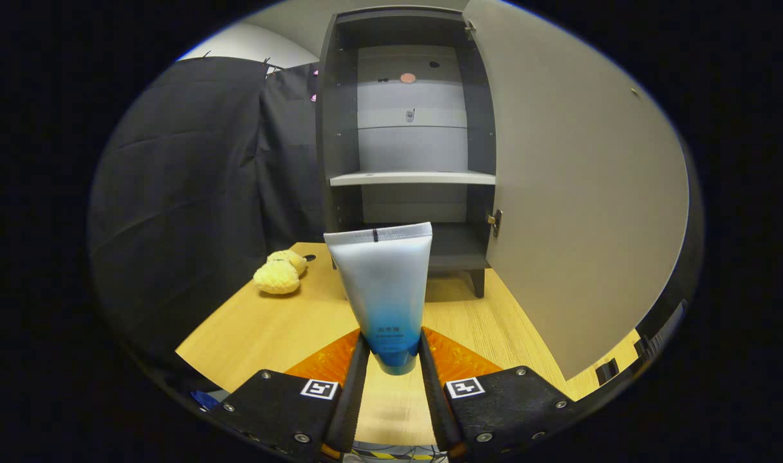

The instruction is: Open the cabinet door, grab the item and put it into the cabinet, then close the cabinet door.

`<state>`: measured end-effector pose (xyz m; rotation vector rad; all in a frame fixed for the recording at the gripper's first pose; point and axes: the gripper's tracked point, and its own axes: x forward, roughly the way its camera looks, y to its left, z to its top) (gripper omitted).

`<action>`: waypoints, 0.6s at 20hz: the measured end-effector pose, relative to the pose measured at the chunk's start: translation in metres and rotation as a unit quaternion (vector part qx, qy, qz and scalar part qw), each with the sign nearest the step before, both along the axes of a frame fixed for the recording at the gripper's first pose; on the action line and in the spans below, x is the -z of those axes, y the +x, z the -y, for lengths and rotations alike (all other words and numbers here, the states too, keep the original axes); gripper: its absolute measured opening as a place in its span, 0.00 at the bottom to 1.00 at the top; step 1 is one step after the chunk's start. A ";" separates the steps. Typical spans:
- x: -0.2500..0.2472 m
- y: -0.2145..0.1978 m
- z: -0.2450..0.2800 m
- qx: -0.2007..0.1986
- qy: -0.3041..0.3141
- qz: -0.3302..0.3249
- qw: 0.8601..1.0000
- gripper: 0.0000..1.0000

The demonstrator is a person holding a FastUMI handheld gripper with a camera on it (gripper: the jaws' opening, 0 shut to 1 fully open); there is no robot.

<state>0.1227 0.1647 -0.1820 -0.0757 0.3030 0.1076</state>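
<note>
Cabinet door [584, 212] stands swung wide on the right, hinges showing at its inner edge; opening step judged done. Item in hand: a soft tube [383, 289], pale at the crimped top, blue toward the cap end, standing upright between the two fingers of the tongs [394, 350]. Tongs are closed on it, both fingers pressing the lower blue part from either side, cap end pointing down toward the wrist, crimped seal up and forward. Tube looks to be lifted off the surface [269, 328], though its underside is hidden by the fingers, so contact below cannot be ruled out. Step in hand, by my reading: carrying the tube toward the cabinet [340, 128], grab complete, placing not yet done. Cabinet sits straight ahead beyond the tube, dark frame, one pale shelf [412, 178] across the middle, a low compartment beneath it just behind the tube's top edge. Next move likely calls for pushing forward along the present line and setting the tube down in the lower compartment or lifting to reach the shelf; the tall tube must clear the underside of the shelf if the lower bay is used, and keep off the open door on the right. A yellow plush toy [279, 272] lies on the surface to the left, well apart from the path. Soft tube walls may squash or slip under the grip.
</note>
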 end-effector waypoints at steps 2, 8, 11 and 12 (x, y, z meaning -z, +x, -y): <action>-0.026 0.008 -0.008 -0.005 -0.010 0.007 1.000 0.47; -0.107 0.050 -0.027 -0.033 -0.026 0.054 0.998 0.47; -0.134 0.088 -0.028 -0.047 -0.034 0.076 0.995 0.47; -0.143 0.103 -0.026 -0.050 -0.035 0.084 0.995 0.47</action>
